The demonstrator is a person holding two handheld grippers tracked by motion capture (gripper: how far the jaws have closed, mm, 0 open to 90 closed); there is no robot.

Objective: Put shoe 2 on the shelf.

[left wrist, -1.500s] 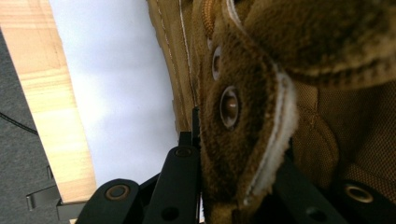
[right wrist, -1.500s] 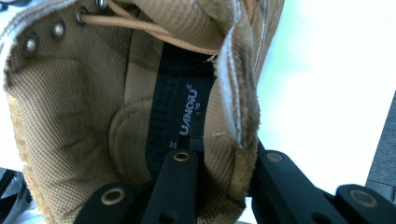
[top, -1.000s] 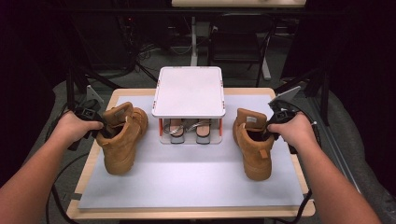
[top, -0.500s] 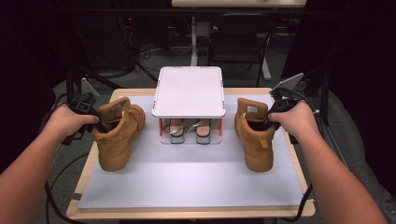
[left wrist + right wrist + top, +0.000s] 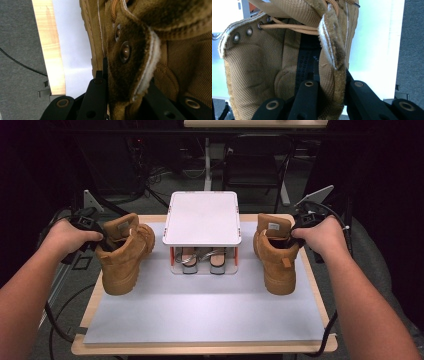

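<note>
Clamping each boot collar, the left gripper [image 5: 120,100] and right gripper [image 5: 329,97] hide their own tips behind suede.

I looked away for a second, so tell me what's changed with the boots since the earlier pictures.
Both boots have come up. The left tool, clamped on the left boot, and the right tool, clamped on the right boot, have raised their collars, so the boots sit higher and farther back in the high view. Neither grip changed. The rack and the shoes under it stayed put.
</note>
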